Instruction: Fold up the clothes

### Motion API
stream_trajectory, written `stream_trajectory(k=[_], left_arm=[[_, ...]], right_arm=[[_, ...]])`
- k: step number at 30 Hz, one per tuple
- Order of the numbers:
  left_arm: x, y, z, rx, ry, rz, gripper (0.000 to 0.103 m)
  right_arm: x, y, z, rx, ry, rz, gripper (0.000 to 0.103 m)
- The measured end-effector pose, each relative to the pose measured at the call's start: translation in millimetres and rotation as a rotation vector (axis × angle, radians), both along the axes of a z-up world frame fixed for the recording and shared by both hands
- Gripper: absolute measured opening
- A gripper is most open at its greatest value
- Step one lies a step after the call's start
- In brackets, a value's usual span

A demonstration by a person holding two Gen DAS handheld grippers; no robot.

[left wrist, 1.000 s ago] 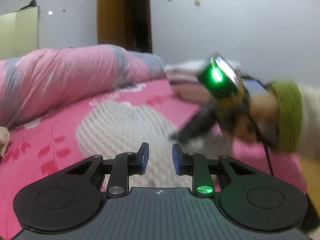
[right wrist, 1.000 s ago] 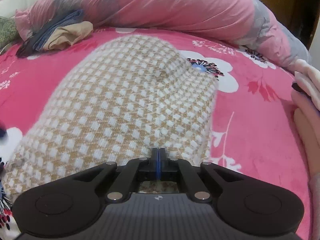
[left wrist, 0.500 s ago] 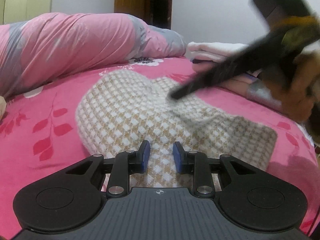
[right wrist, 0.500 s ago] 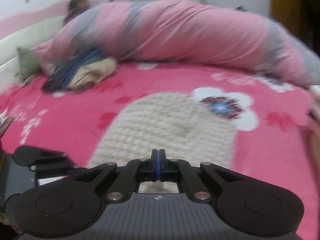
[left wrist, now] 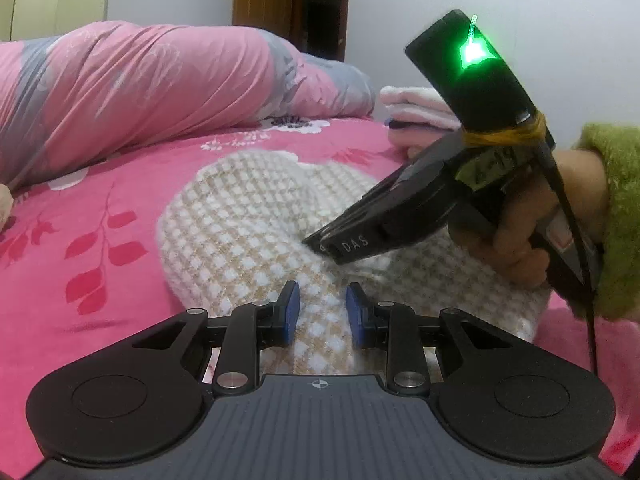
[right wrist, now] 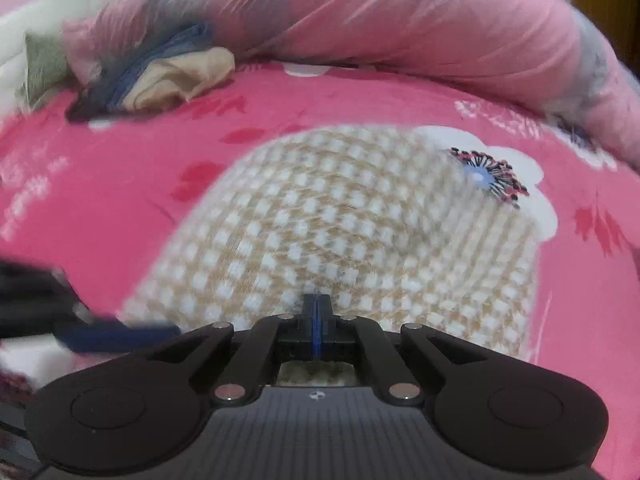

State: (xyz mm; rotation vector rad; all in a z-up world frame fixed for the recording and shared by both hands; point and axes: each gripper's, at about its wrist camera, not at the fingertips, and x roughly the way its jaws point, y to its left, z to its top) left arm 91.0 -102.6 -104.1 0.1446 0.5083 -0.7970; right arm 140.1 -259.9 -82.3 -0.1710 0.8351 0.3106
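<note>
A beige-and-white checked knitted garment (left wrist: 248,220) (right wrist: 340,220) lies flat on the pink flowered bedsheet (left wrist: 80,240). My left gripper (left wrist: 323,310) hovers low over the garment's near edge, its blue pads apart with only cloth below them. In the left wrist view my right gripper (left wrist: 316,244), held by a hand in a green sleeve (left wrist: 616,208), slants down and its tip touches the garment's middle. In its own view the right gripper (right wrist: 317,308) is shut, pads together. Whether any cloth is pinched I cannot tell.
A rolled pink and grey duvet (left wrist: 140,80) (right wrist: 400,20) runs along the far side of the bed. Folded pale clothes (left wrist: 416,108) are stacked at the far right. Crumpled blue and beige clothes (right wrist: 168,76) lie at the far left by the duvet.
My left gripper sank toward the garment's near edge and then stayed. The right gripper swung up and across, then came down with its tip on the garment's middle.
</note>
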Motion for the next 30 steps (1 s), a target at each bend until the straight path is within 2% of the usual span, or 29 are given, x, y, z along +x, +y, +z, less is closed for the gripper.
stream_trajectory(k=[2,4,6,7,9,10,11,13,14,16,18,19,23,24,27,30], left_arm=[[-2.2,1.8,1.2,-0.006,-0.006,-0.006,0.027],[-4.6,3.7,0.7,-0.008,-0.016,-0.007,0.027],[-3.2,5.3,0.5,-0.02,-0.008,-0.005,0.027],[-3.6,5.3,0.0,-0.023,-0.01,-0.006,0.027],[-2.9,3.8,-1.8,-0.014,-0.019,0.007,0.027],[-1.9,3.3,-2.8,-0.011,-0.022,0.016,0.028],[-0.5,4.7,-2.6,-0.027,-0.016,0.014,0.028],[1.6,7.9,-0.3,-0.052,0.013,0.004,0.028],[-0.6,8.0,0.0,-0.049,0.003,-0.003,0.028],[-3.9,8.2,-0.5,-0.045,-0.012,-0.009,0.028],[-4.0,8.5,-0.9,-0.052,-0.009,-0.004,0.028],[-4.1,8.4,-1.0,-0.054,-0.009,-0.002,0.028],[-2.1,6.8,-0.1,-0.051,-0.011,0.015,0.028],[-0.6,7.7,0.8,-0.058,0.0,0.013,0.028],[-2.7,9.7,0.5,-0.057,-0.008,-0.003,0.028],[-4.0,10.9,0.6,-0.063,-0.006,-0.002,0.028]], right_arm=[[3.3,0.3,16.5,0.002,0.031,-0.015,0.0],[3.4,3.0,36.4,0.004,0.016,0.0,0.0],[5.8,6.6,52.0,0.05,-0.021,0.022,0.0],[8.4,7.4,53.5,0.068,-0.029,0.031,0.0],[22.1,17.6,21.5,0.036,0.018,0.035,0.0],[24.9,21.5,7.2,0.013,-0.001,0.048,0.0],[27.3,22.6,6.5,0.015,-0.002,0.043,0.0],[31.3,25.2,19.8,0.008,0.04,0.02,0.0],[31.6,28.7,28.4,-0.011,0.044,0.031,0.0],[29.2,32.8,49.6,-0.009,-0.006,0.053,0.0],[37.6,32.3,59.4,0.019,-0.04,0.023,0.0],[46.1,30.6,55.7,0.012,-0.038,-0.005,0.0],[64.9,26.6,5.3,-0.029,-0.021,-0.033,0.0],[64.7,27.6,3.5,-0.041,-0.023,-0.035,0.0],[56.5,25.0,28.2,-0.028,-0.036,-0.033,0.0],[33.0,23.4,62.3,0.063,-0.08,0.031,0.0]])
